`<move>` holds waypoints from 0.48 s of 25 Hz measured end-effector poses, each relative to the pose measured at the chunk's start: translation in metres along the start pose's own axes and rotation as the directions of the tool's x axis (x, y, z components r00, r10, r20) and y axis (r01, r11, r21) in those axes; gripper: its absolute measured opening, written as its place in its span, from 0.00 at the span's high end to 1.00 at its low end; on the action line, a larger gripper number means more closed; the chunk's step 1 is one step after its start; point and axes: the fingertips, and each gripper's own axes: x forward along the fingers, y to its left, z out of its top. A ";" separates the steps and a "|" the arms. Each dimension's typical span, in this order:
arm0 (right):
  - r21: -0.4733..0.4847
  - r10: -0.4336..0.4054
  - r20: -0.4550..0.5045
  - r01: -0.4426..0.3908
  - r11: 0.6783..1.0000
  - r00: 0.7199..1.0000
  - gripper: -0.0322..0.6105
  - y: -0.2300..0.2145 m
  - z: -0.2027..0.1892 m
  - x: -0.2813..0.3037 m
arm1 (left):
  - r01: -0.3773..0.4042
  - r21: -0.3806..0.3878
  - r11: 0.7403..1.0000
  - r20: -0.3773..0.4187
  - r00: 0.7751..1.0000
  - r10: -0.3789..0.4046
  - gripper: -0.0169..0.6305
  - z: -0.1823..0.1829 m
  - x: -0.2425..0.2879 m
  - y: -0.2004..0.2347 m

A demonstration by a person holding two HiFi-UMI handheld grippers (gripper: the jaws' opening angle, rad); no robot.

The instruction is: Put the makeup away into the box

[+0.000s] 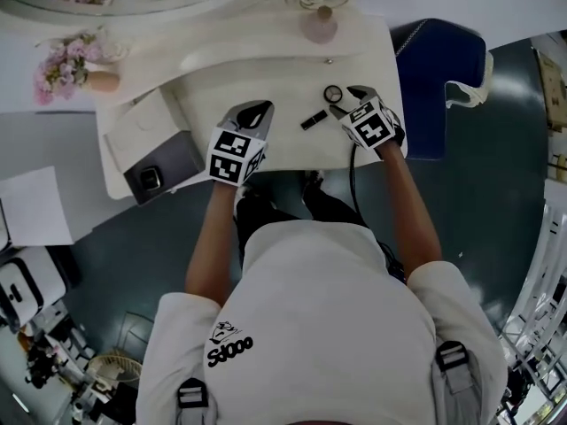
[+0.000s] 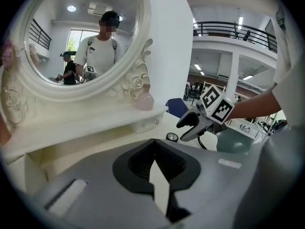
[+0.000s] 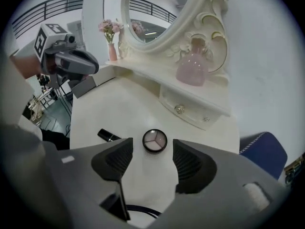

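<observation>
Our right gripper (image 3: 151, 162) is hovering over the white dressing table (image 1: 292, 69) with its jaws spread apart and nothing between the pads; the round compact (image 3: 155, 140) is lying on the table just beyond the tips, in line with the gap, and we are not touching it; our left gripper (image 2: 155, 163) is holding its jaws pressed together on nothing; a black lipstick tube (image 3: 108, 136) is lying near the compact, on its left in the right gripper view; the dark grey box (image 1: 182, 156) is sitting at the left side of the table, well apart from both pieces; one small thing is showing inside it, but we are not able to tell what it is; so we are judging that the task is near its beginning: two pieces of makeup are waiting outside the box, and taking the compact is looking like the step in hand; about writing, we are reading only a black print on the person's white shirt, something like "S1000", and we are not sure of the letters; the compact and the lipstick tube are showing no label that we can read.
</observation>
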 end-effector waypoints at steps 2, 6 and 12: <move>-0.058 0.025 -0.013 -0.026 0.998 1.000 0.52 -0.001 -0.006 0.010 | -0.011 -0.013 1.000 -0.019 1.000 0.011 0.95 -0.008 0.005 -0.004; -0.146 0.074 -0.015 -0.076 0.986 0.997 0.51 -0.004 -0.007 0.024 | -0.041 -0.032 0.999 -0.050 0.998 0.039 0.95 -0.021 0.007 -0.007; -0.206 0.133 -0.021 -0.135 0.969 0.991 0.52 0.000 -0.003 0.039 | -0.074 -0.056 0.996 -0.068 0.995 0.070 0.95 -0.030 0.005 -0.008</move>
